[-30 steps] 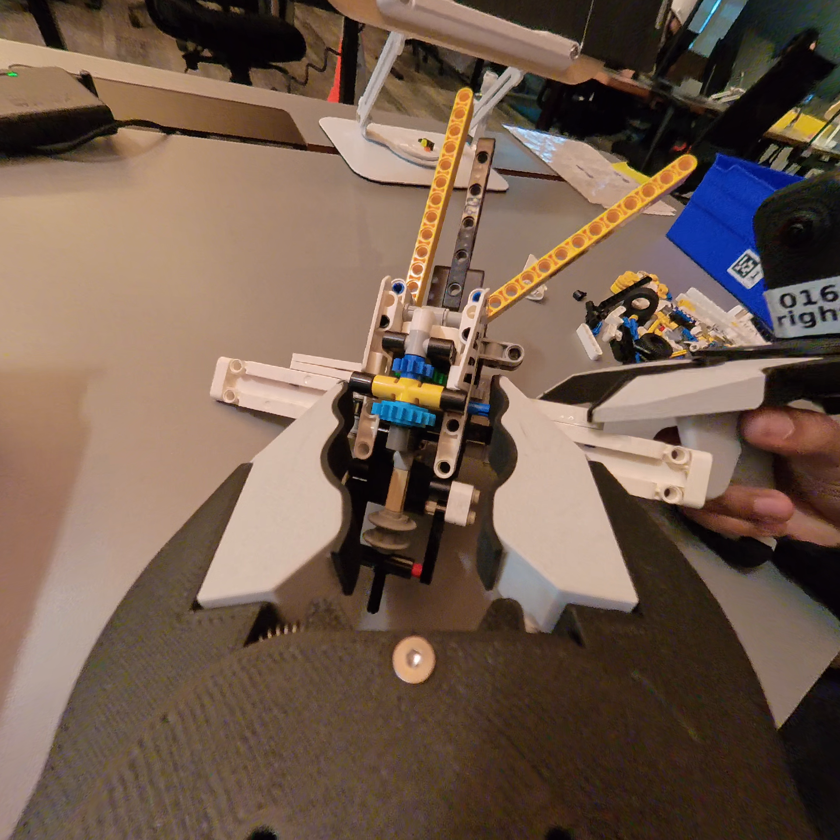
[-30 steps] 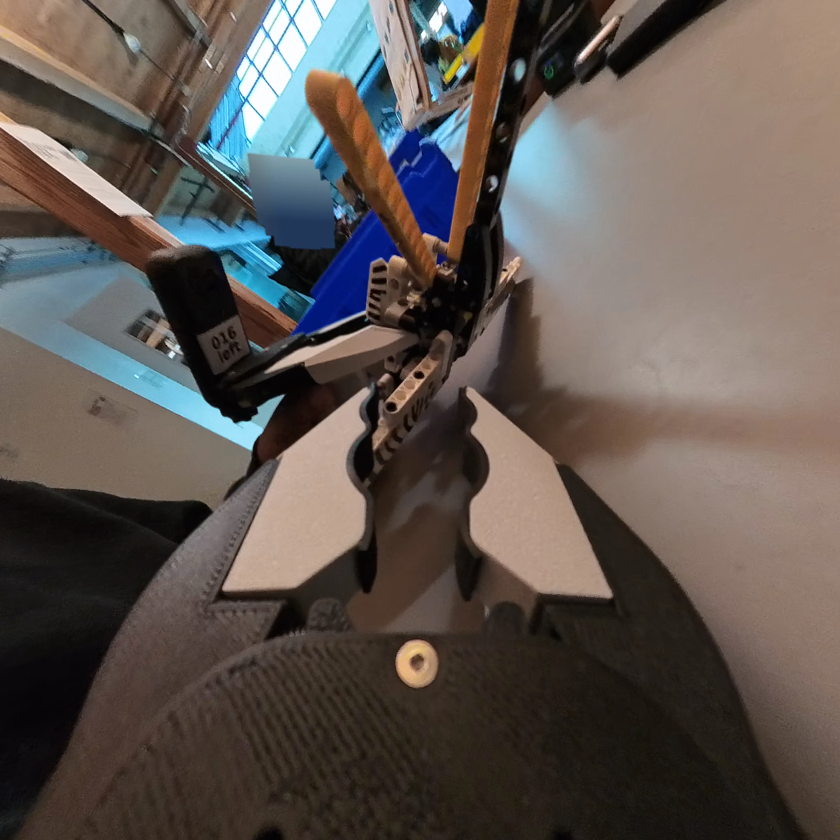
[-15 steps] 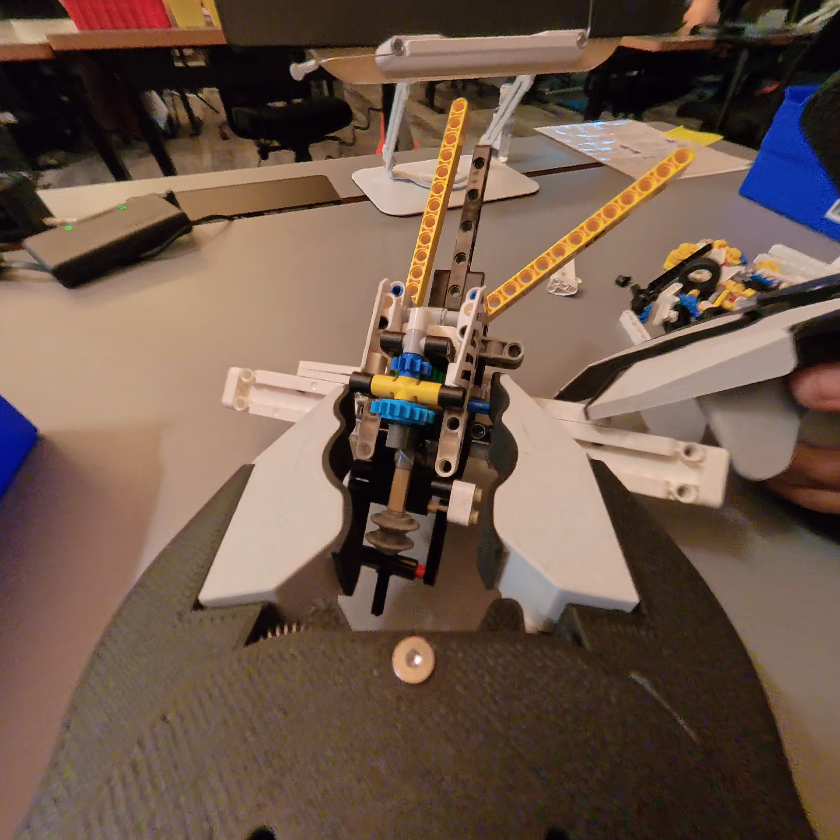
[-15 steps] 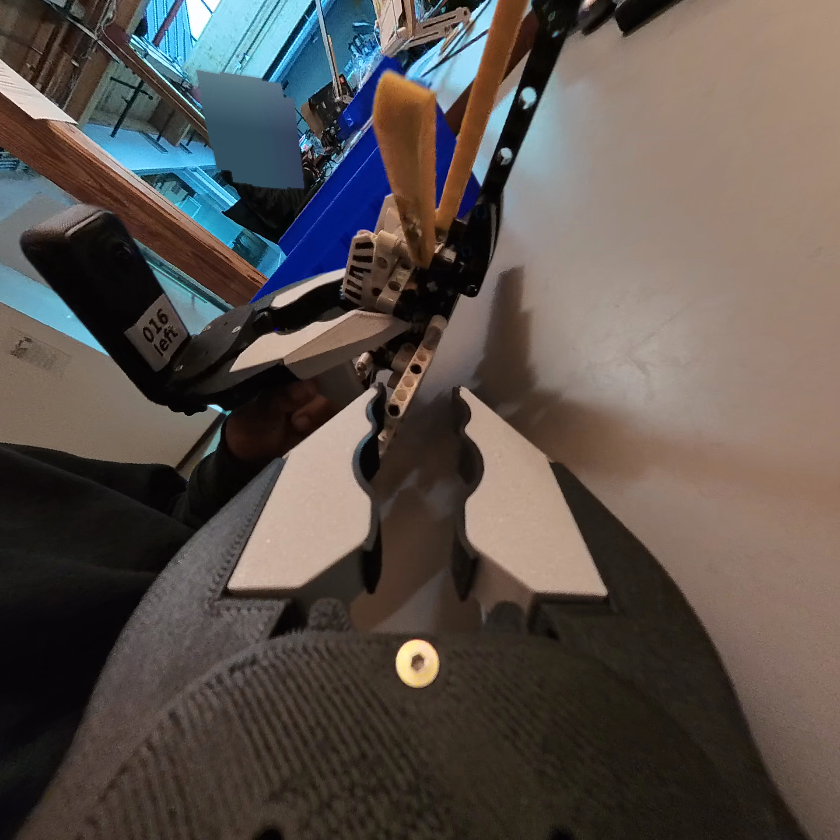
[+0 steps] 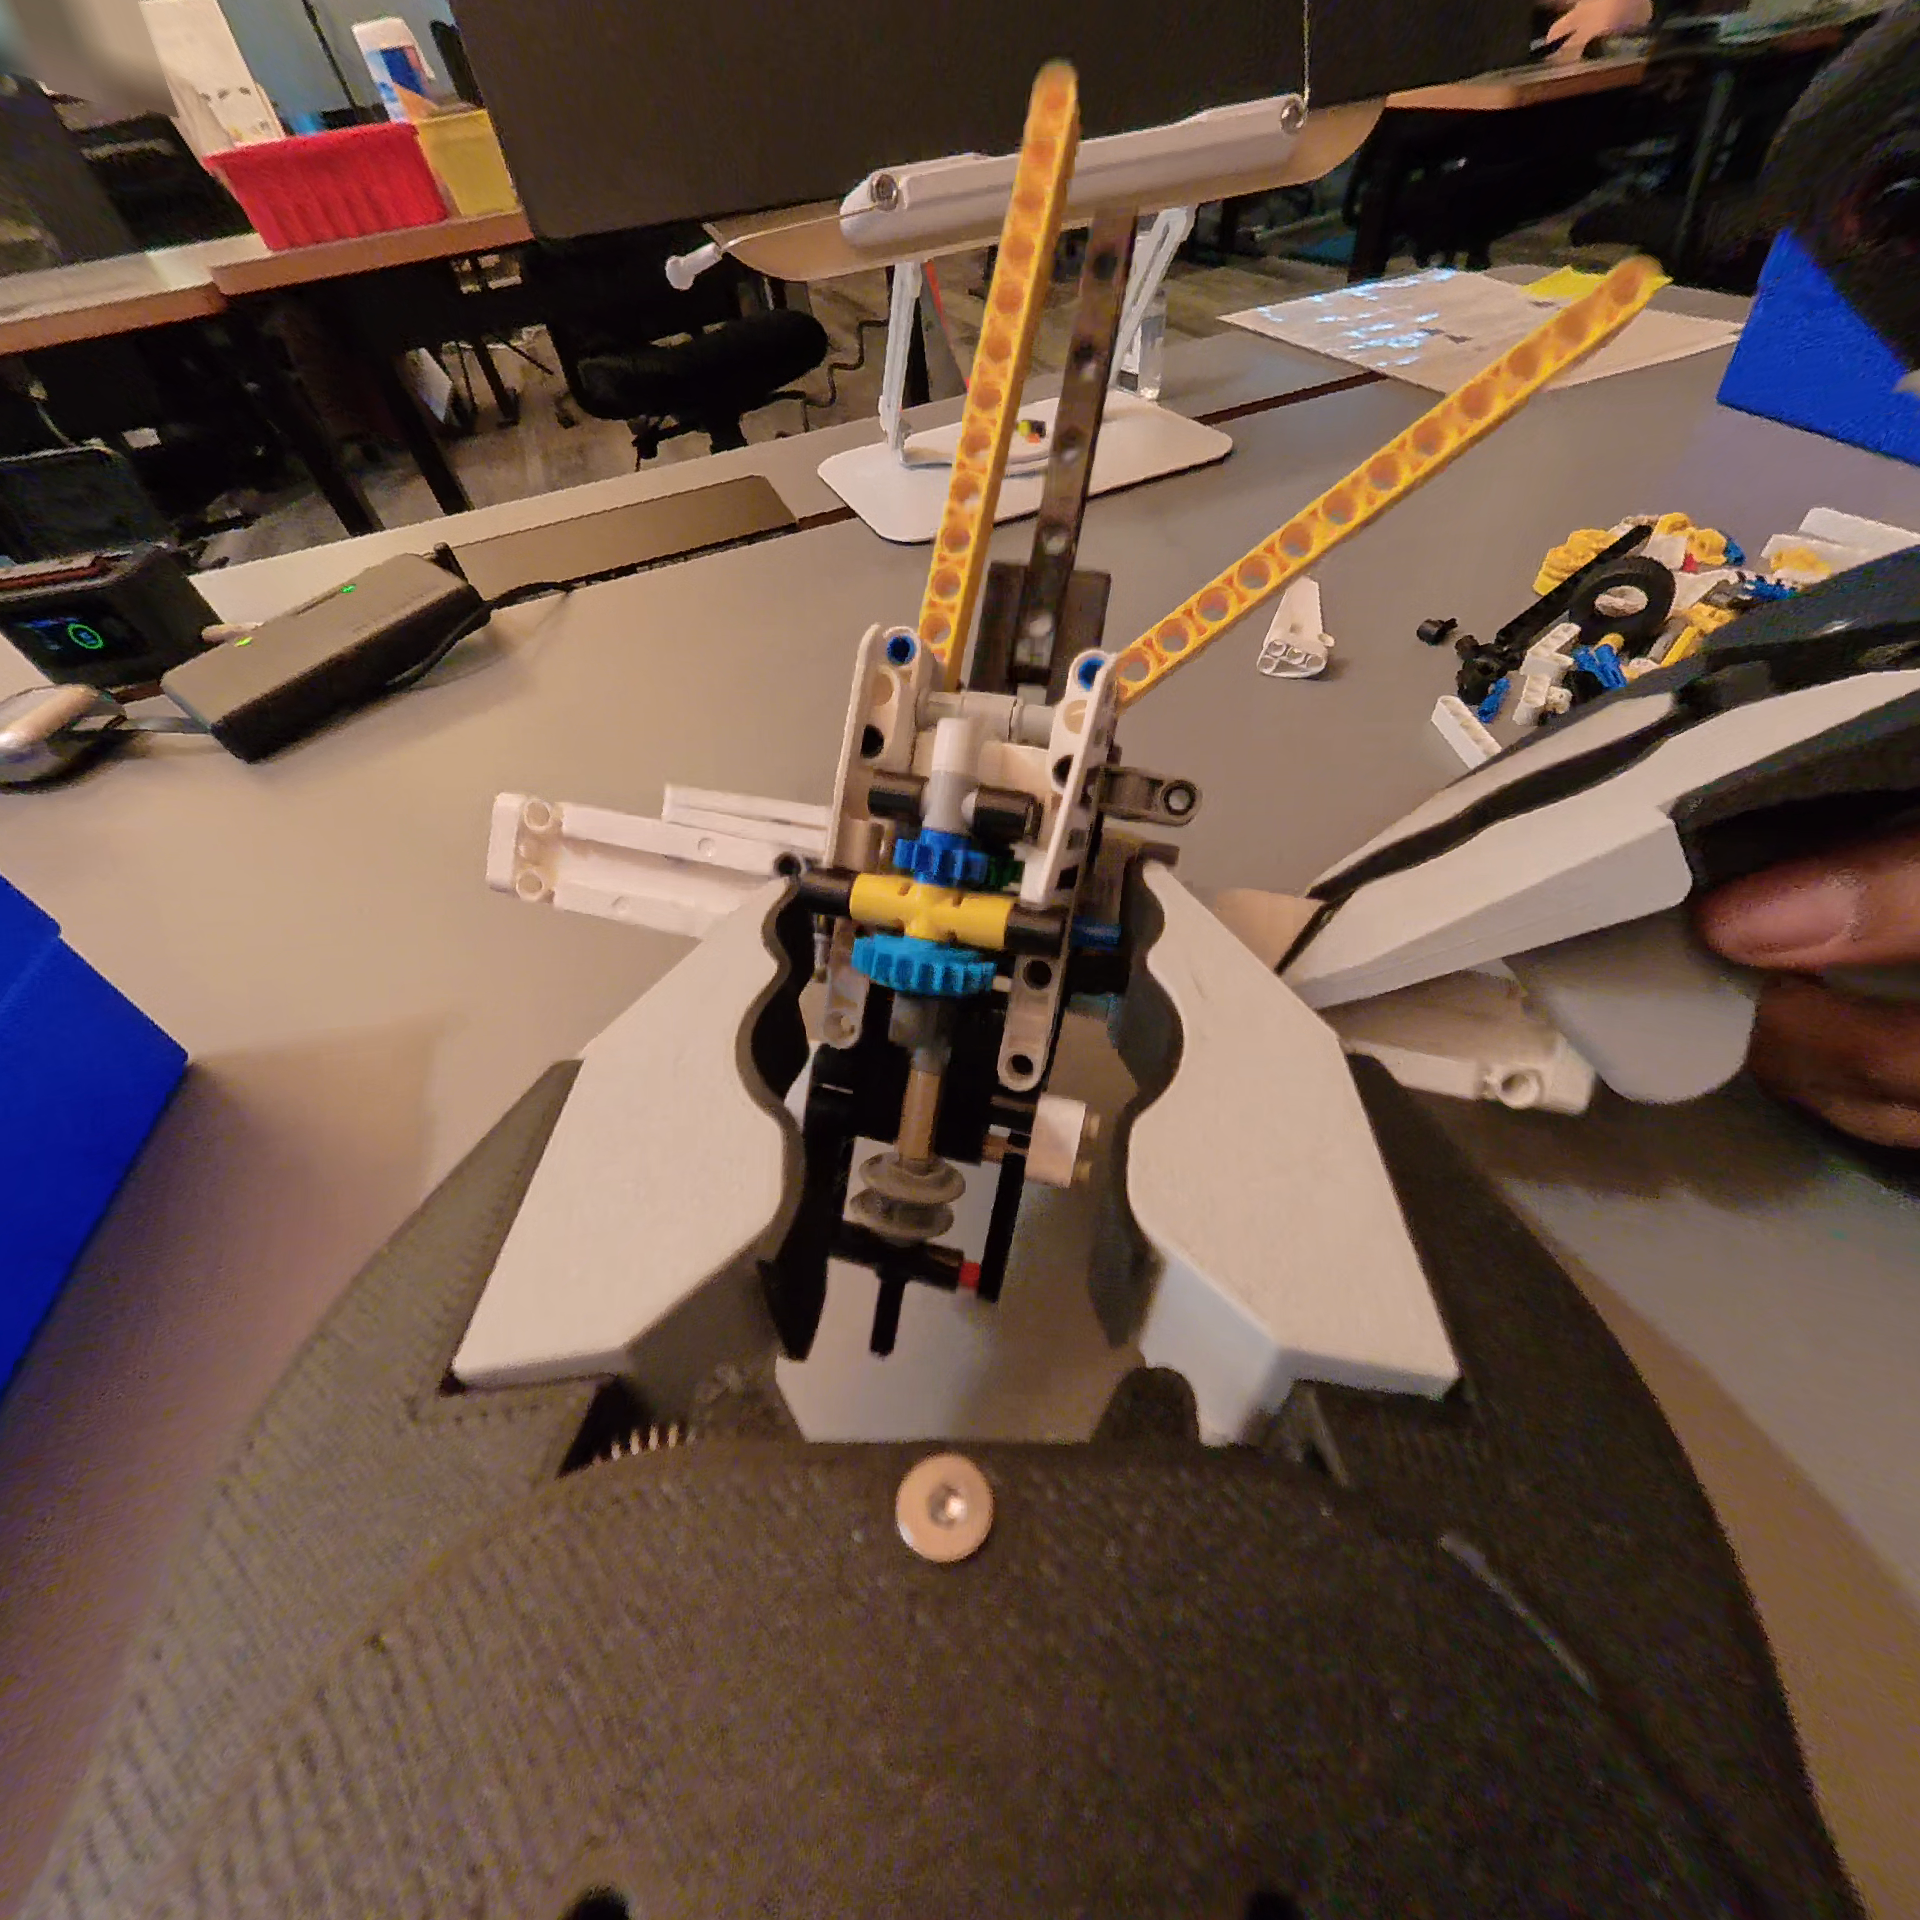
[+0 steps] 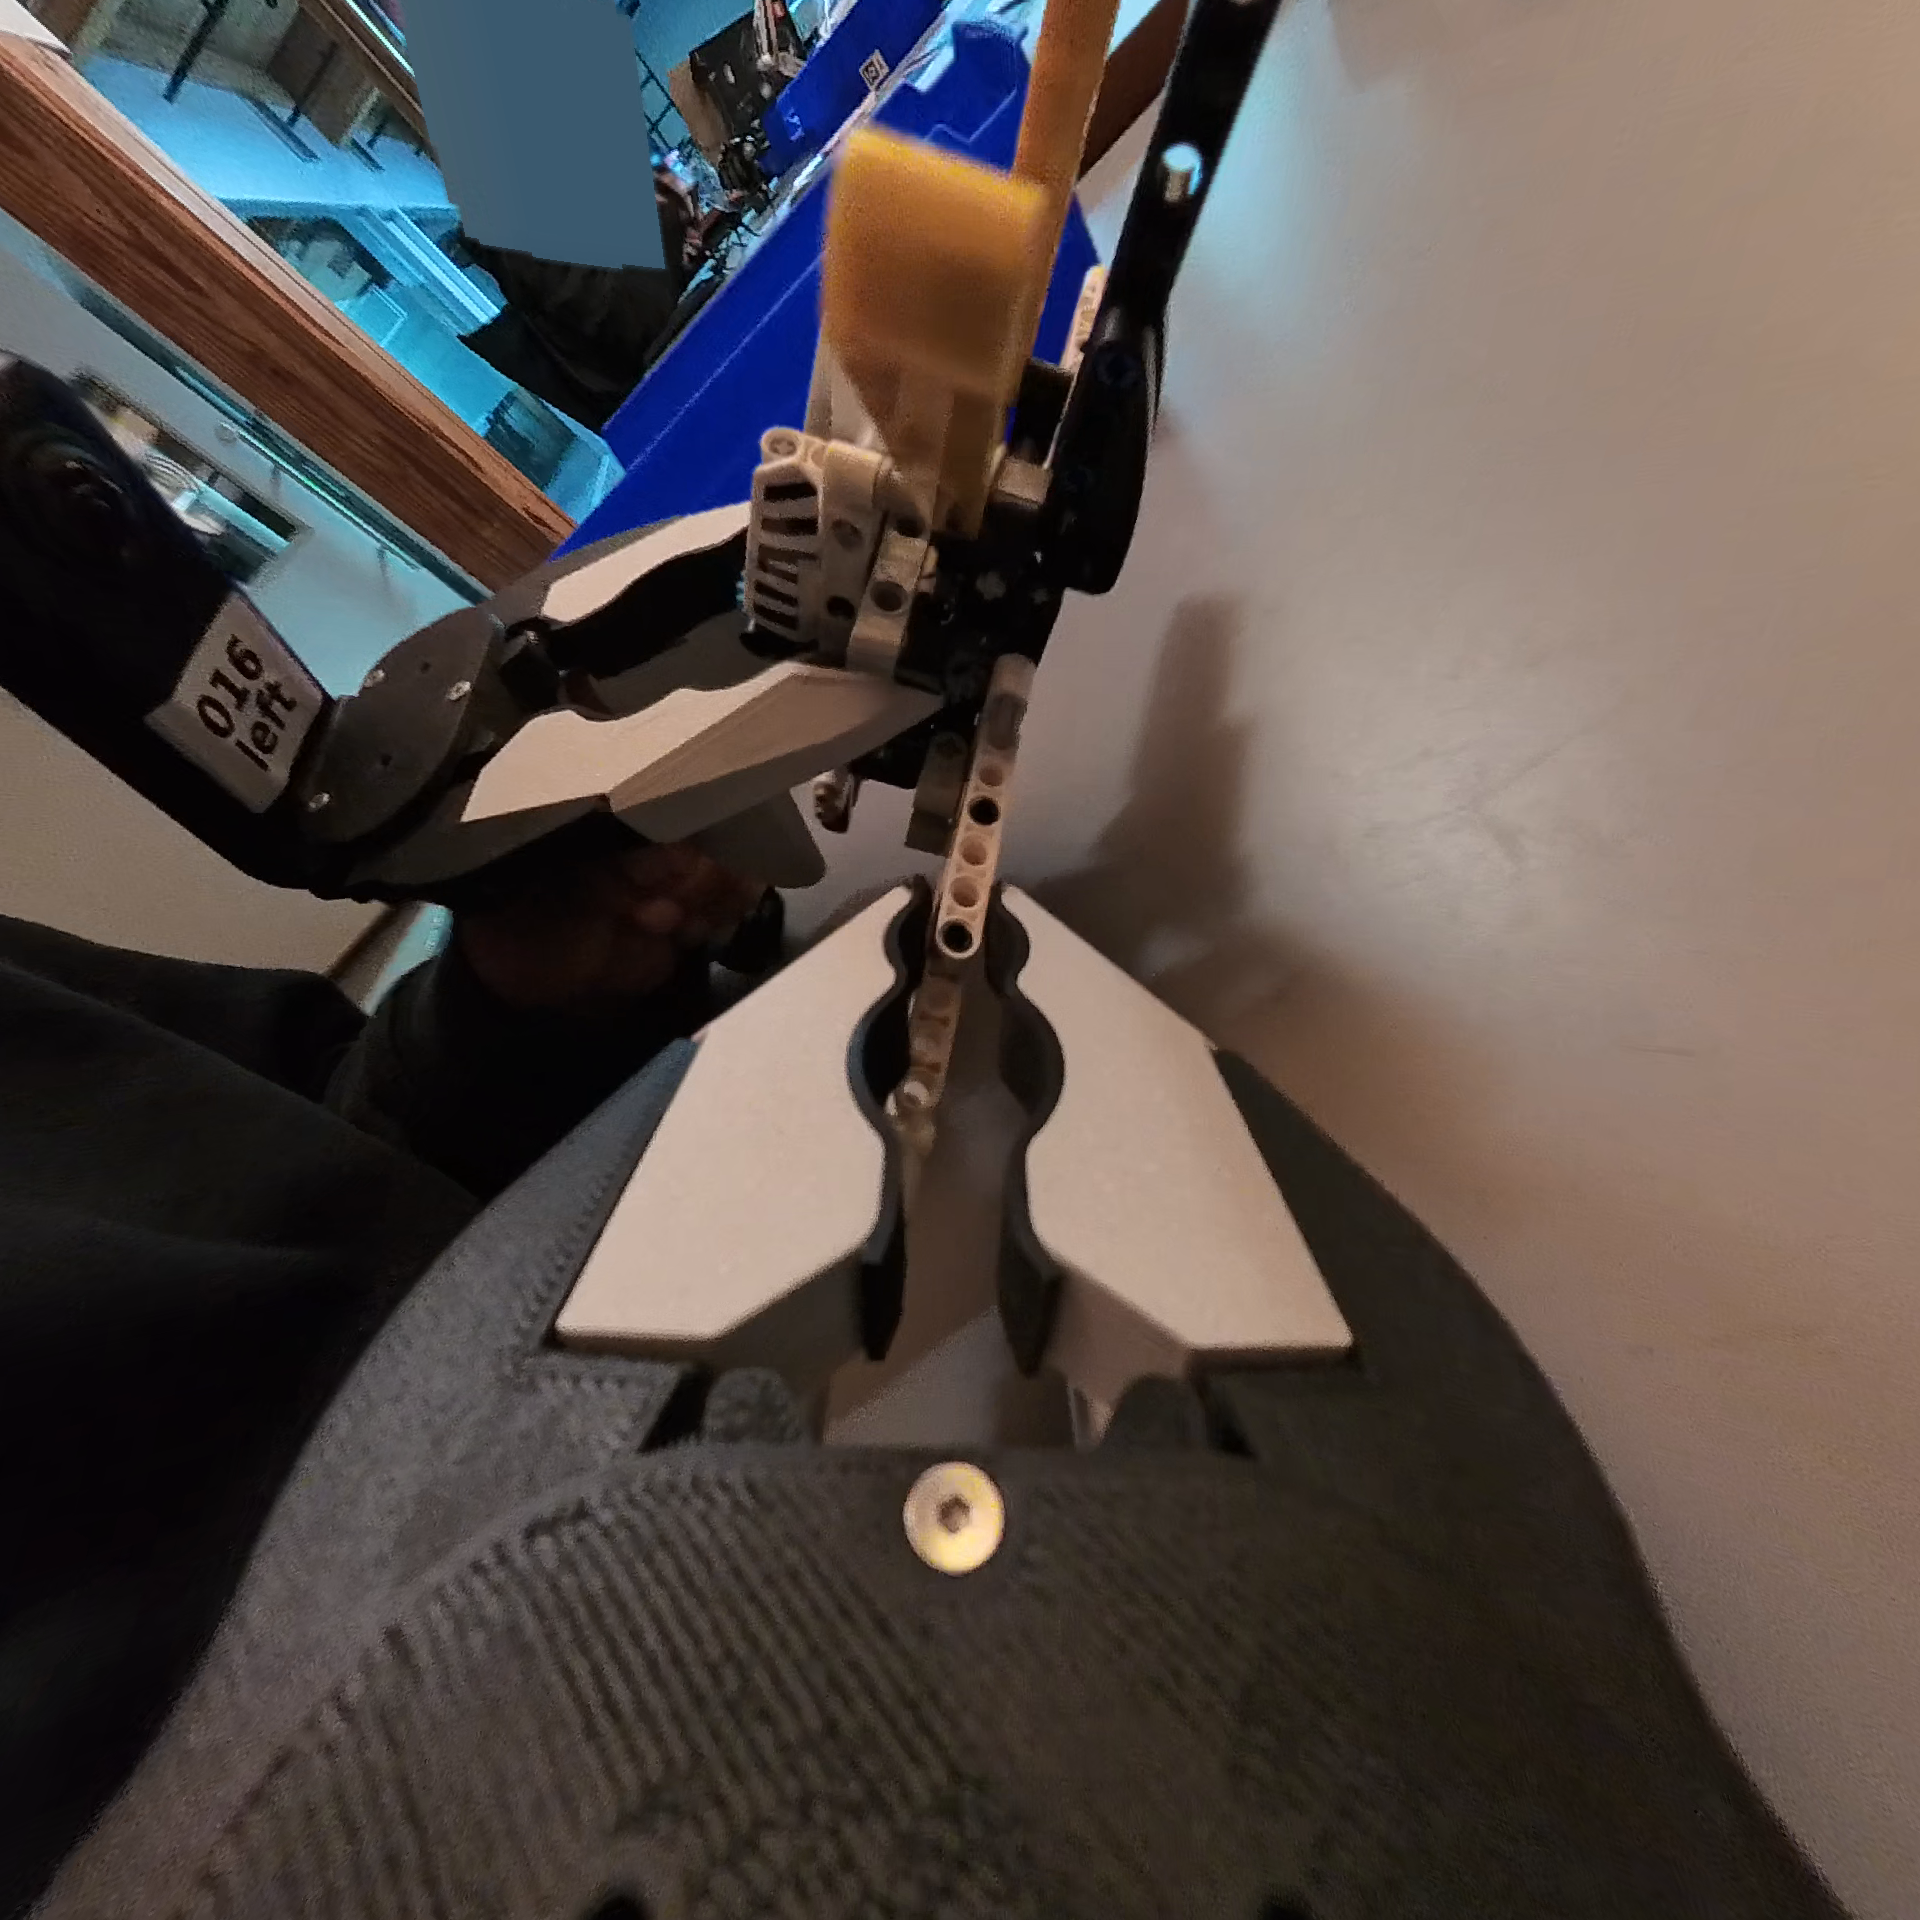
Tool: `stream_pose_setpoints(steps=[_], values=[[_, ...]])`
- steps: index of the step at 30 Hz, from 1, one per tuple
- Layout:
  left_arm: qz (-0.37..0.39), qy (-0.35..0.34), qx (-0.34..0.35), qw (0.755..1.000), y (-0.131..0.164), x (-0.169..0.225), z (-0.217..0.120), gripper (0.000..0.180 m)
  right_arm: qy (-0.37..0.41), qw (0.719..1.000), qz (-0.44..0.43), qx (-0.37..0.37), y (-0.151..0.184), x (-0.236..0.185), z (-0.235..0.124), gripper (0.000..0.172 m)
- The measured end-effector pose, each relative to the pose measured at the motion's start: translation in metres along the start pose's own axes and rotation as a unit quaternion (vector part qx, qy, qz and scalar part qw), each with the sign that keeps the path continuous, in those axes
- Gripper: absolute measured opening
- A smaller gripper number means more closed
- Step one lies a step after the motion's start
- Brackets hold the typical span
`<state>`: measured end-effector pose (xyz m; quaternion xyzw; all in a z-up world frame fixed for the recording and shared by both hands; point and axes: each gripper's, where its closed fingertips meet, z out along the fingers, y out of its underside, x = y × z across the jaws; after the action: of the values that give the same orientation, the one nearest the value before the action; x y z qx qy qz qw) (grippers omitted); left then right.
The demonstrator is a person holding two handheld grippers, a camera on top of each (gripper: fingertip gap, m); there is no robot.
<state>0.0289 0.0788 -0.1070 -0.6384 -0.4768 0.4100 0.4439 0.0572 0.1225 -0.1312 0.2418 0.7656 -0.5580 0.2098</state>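
Observation:
My left gripper (image 5: 961,904) is shut on a toy brick model (image 5: 956,790), its pads pressing on the black frame at both sides. The model has blue gears, a yellow connector, two long yellow beams (image 5: 997,364) and a black beam (image 5: 1081,343) pointing up, and white panels (image 5: 623,852) out to each side. My right gripper (image 6: 961,899) is shut on the thin white holed beam (image 6: 971,862) at the model's right side. It shows in the left wrist view (image 5: 1309,935), coming in from the right. The left gripper shows in the right wrist view (image 6: 831,707), clamped on the model.
The grey table (image 5: 416,935) carries a pile of loose pieces (image 5: 1621,613) at the right, a single white piece (image 5: 1294,634), a monitor stand (image 5: 1039,457), a black box with a cable (image 5: 322,644) and paper (image 5: 1455,322). Blue bins stand at the left (image 5: 62,1091) and right (image 5: 1818,353).
My right gripper's jaws have closed from well apart onto the white holed beam. My left gripper keeps its hold on the model and has tilted up.

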Motion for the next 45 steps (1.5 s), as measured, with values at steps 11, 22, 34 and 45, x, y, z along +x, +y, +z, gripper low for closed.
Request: stream_pose_setpoints(steps=[11, 22, 34, 45], values=[[0.004, -0.016, -0.009, 1.0, 0.003, 0.001, -0.003, 0.059, 0.055, 0.998, 0.002, 0.035, -0.008, 0.012, -0.003, 0.006], [-0.005, 0.0, -0.018, 1.0, 0.007, 0.006, -0.008, 0.058, 0.058, 0.996, 0.039, 0.053, -0.012, 0.02, -0.008, 0.006], [-0.015, 0.024, -0.015, 0.999, 0.007, 0.009, -0.01, 0.055, 0.087, 0.993, 0.033, 0.066, -0.014, 0.024, -0.01, 0.007], [-0.018, 0.073, -0.035, 0.997, 0.017, 0.009, -0.024, 0.052, 0.02, 0.999, 0.034, -0.032, 0.007, 0.018, -0.001, 0.007]])
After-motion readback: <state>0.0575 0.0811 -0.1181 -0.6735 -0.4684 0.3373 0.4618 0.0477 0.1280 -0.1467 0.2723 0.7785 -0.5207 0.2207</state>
